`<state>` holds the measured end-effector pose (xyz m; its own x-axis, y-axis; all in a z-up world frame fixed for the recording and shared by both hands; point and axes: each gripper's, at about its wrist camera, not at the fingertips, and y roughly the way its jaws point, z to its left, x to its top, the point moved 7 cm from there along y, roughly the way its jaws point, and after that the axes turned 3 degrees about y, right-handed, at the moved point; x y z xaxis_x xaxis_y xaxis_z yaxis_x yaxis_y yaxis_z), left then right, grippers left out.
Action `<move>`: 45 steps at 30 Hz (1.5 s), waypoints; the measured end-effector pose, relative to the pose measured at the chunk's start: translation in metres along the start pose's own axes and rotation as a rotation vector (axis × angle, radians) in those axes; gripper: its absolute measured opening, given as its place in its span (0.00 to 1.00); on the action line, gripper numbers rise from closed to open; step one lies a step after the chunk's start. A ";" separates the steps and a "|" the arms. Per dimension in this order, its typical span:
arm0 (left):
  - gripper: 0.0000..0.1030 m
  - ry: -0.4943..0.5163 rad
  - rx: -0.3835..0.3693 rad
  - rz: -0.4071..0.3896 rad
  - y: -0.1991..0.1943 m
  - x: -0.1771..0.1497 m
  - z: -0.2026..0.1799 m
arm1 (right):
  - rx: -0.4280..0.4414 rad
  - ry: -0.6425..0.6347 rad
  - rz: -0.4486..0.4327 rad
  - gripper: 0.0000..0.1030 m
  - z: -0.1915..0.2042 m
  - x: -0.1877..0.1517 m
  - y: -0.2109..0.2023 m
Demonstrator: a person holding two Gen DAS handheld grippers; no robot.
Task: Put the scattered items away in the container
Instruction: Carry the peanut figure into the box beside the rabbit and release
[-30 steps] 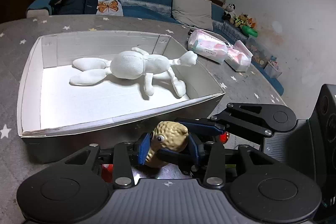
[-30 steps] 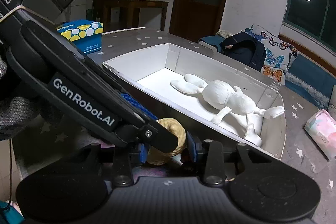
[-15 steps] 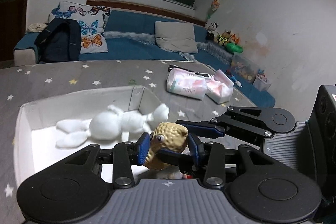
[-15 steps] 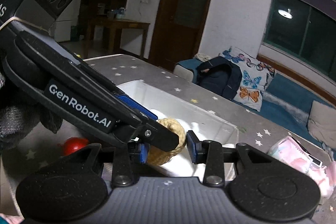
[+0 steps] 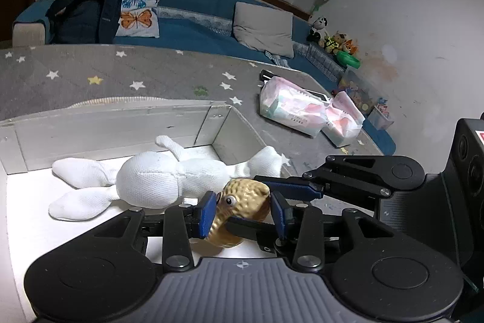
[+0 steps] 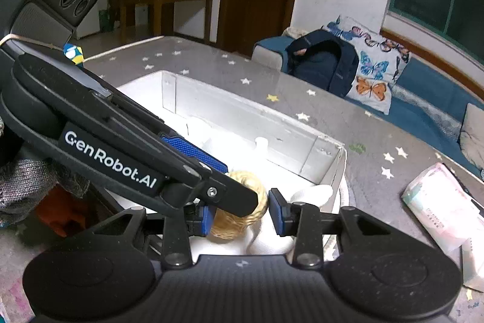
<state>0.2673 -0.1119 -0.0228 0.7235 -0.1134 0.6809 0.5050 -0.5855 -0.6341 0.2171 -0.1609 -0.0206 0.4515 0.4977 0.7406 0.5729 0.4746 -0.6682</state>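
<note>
Gripping one knobbly tan googly-eyed toy [image 5: 242, 202] (both tools pinch it), left tool [image 5: 243, 212], right tool [image 6: 240, 215], above white rectangular container [image 5: 106, 123], white plush doll [image 5: 157, 180] inside.

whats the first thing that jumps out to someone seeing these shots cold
A knobbly tan toy with a googly eye, right at the camera, pinched between the blue pads of both grippers: the left gripper from the front, the right gripper crossing it. Just behind it a white stuffed doll lies sprawled inside the brightly lit white box on the star-patterned grey table.
</note>
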 end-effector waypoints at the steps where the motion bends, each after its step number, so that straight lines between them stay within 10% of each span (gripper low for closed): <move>1: 0.41 -0.005 -0.002 0.004 0.002 0.000 0.002 | 0.000 -0.005 0.006 0.36 0.000 -0.001 0.002; 45: 0.40 0.049 0.101 -0.044 -0.030 -0.010 -0.015 | -0.076 0.017 -0.034 0.49 0.004 -0.004 -0.024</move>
<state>0.2377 -0.1051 -0.0050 0.6772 -0.1296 0.7243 0.5823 -0.5073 -0.6353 0.1984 -0.1711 -0.0078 0.4420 0.4697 0.7642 0.6380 0.4342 -0.6359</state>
